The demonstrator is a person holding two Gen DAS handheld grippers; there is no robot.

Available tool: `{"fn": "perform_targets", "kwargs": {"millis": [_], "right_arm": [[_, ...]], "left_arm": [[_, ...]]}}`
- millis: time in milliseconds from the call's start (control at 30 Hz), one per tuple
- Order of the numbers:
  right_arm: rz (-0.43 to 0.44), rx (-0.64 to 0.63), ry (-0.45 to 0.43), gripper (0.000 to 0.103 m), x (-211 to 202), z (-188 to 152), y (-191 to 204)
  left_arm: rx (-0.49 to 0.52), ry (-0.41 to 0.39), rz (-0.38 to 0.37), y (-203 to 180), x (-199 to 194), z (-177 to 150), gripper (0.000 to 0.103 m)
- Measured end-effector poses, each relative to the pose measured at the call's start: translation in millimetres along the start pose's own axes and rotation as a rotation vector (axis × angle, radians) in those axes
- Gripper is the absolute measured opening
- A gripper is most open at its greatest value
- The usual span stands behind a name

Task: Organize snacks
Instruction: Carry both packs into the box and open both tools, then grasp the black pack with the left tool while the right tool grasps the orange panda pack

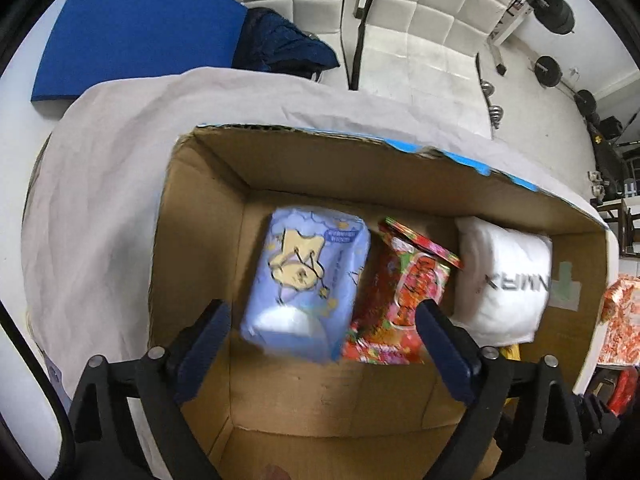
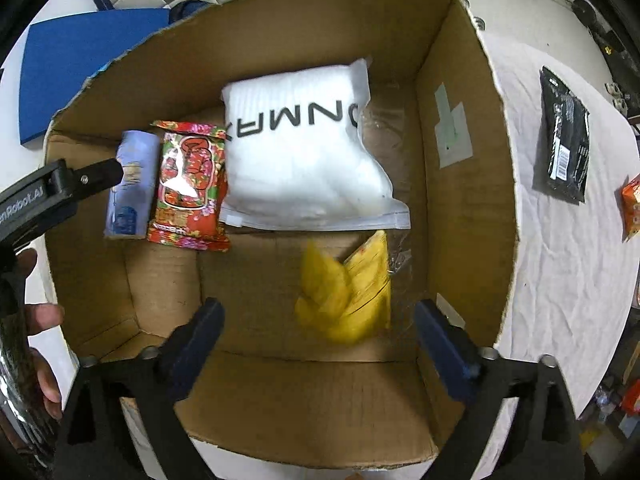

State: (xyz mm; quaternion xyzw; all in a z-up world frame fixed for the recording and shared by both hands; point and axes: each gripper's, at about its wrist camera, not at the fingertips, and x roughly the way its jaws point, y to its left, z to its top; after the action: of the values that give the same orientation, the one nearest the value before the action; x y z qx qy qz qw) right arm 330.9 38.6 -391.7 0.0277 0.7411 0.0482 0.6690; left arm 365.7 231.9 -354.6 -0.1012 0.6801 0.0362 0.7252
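Hovering released over the box (image 2: 460,128), the right hand-held gripper (image 2: 318,322) has a blurred yellow packet (image 2: 348,292) just ahead, between its fingers.

White bag (image 2: 304,152) in my box read "NMAX" upside down (first letter cut off). Other gripper's (image 2: 102,178) arm bore "RoboLAI", partly hidden. Print on red packet (image 2: 190,192) and black packet (image 2: 564,136) stayed illegible.

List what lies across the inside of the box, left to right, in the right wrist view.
Pale blue packet → red floral packet → white zip bag. The blurred yellow packet lies nearer the camera, below the white bag.
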Motion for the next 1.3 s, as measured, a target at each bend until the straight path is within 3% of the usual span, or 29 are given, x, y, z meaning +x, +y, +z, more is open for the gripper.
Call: {"fn": "perform_targets", "kwargs": {"millis": [67,600,967,1300], "right_arm": [[0.001,-0.003,-0.01,0.102,-5,-3,0],[-0.027,-0.097,-0.189,0.103,-76,-55,-1],[0.0,-0.123,-0.288,0.103,-127,-104,-3],[0.036,-0.106,-0.313,0.103,-146,-113,-27]], "left_arm": [[0.013,-0.017,-0.004,-4,-9,-9,0.101],[0.025,-0.224,-0.007,-19,-93,-92,0.102],[0.006,-0.28,0.007,-17,-136,-136,0.102],[0.031,-0.282,0.011,-43,-145,-148,0.102]]}}
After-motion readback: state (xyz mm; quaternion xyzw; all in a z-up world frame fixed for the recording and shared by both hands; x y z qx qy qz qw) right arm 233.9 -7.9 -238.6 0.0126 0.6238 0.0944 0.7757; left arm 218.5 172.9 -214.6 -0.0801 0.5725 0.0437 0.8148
